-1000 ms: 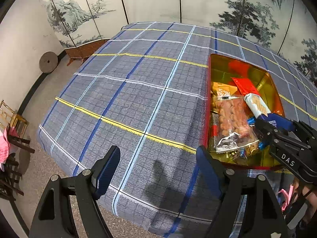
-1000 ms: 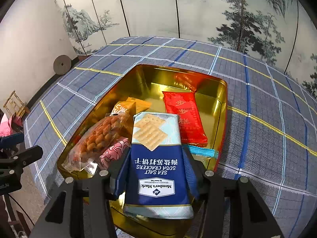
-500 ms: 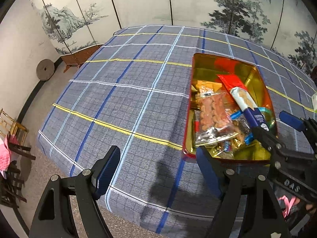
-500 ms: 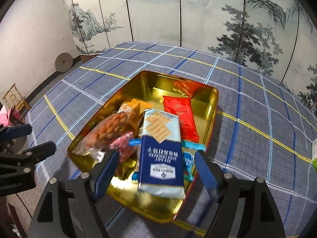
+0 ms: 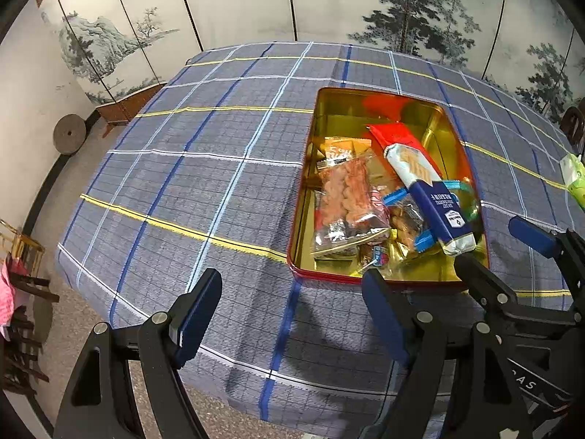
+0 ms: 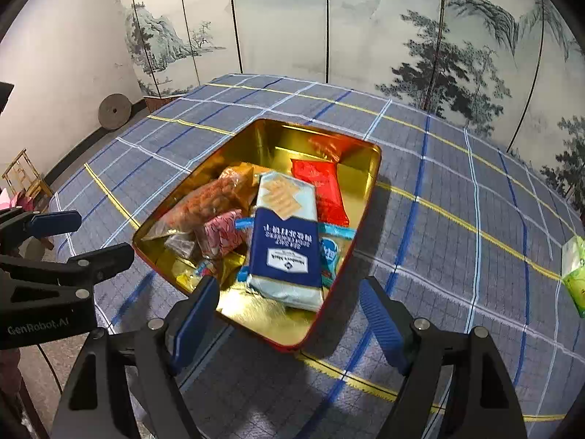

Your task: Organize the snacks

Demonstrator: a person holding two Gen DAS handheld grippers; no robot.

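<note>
A gold tin with a red outside (image 6: 373, 172) (image 5: 303, 197) stands on the checked tablecloth. In it lie a blue and pale soda cracker pack (image 6: 285, 245) (image 5: 427, 190), a red packet (image 6: 321, 186), a clear bag of nuts (image 6: 204, 201) (image 5: 347, 190), a pink packet (image 6: 223, 232) and small sweets. My right gripper (image 6: 289, 289) (image 5: 501, 245) hovers open above the tin's near corner, its pads apart from the cracker pack. Left of the tin, my left gripper (image 5: 290, 281) (image 6: 82, 236) is open over bare cloth, with nothing between its fingers.
A green and white pack (image 6: 574, 270) (image 5: 576, 179) lies on the cloth at the far right. The table's near edge drops to the floor just below both grippers. A painted folding screen (image 6: 329, 36) stands behind the table, and a stone disc (image 6: 114, 111) leans at its left.
The right gripper opened and let go of the cracker pack, which now lies in the tin. It then drew back and rose. The left gripper drifted sideways, still open.
</note>
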